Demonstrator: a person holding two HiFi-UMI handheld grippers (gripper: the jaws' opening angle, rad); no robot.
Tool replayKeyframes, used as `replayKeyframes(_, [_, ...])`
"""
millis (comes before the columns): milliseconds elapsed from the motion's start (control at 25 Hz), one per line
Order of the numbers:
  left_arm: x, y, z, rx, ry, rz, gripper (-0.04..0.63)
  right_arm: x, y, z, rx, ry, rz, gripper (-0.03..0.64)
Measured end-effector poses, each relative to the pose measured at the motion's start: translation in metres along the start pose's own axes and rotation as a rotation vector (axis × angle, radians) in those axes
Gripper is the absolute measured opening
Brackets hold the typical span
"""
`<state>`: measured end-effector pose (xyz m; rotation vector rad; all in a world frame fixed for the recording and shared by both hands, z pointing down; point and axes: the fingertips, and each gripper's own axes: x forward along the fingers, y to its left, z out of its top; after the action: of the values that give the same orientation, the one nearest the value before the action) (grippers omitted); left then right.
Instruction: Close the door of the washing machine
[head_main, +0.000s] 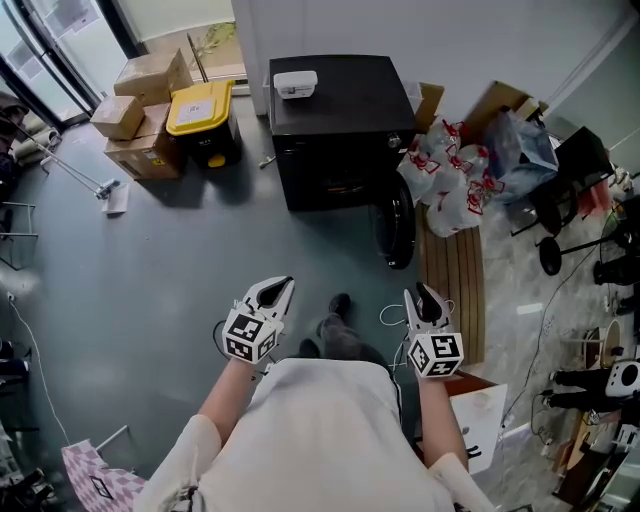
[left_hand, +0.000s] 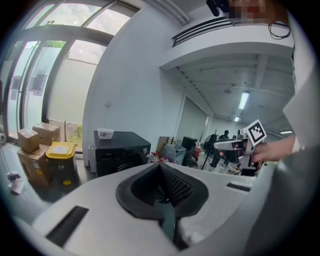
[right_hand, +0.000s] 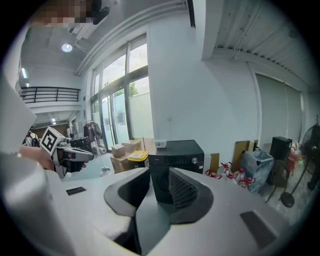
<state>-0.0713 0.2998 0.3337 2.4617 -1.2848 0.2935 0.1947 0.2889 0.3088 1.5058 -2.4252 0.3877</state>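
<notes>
The black washing machine (head_main: 340, 130) stands against the far wall, and its round door (head_main: 395, 225) hangs swung out at its right front. I hold both grippers close to my body, well short of the machine. In the head view my left gripper (head_main: 272, 293) is at left and my right gripper (head_main: 424, 297) at right. In the left gripper view the left gripper (left_hand: 161, 172) has its tips together, with the machine (left_hand: 120, 150) far ahead. In the right gripper view the right gripper (right_hand: 159, 180) stands open and empty, and the machine (right_hand: 177, 155) shows through the gap.
Cardboard boxes (head_main: 140, 110) and a yellow-lidded bin (head_main: 203, 115) stand left of the machine. Red-and-white bags (head_main: 450, 175) lie to its right, by a wooden slat board (head_main: 455, 280). A small white box (head_main: 295, 83) rests on the machine's top. My foot (head_main: 338, 330) is on the grey floor.
</notes>
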Motion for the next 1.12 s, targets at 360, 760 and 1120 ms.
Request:
replayKeyframes(360, [0.064,0.024,0.016,0.019,0.034,-0.012,0.008,0.073,-0.042,0.004,0.012,0.048,0.035,0.138])
replayKeyframes(760, [0.177,0.052,0.035,0.016,0.103,-0.022,0.008,0.157,-0.122,-0.005,0.046,0.117,0.053,0.138])
replayKeyframes(1120, [0.269,0.068,0.039,0.036,0.172,-0.073,0.008,0.2,-0.178,-0.049,0.073,0.231,0.043,0.138])
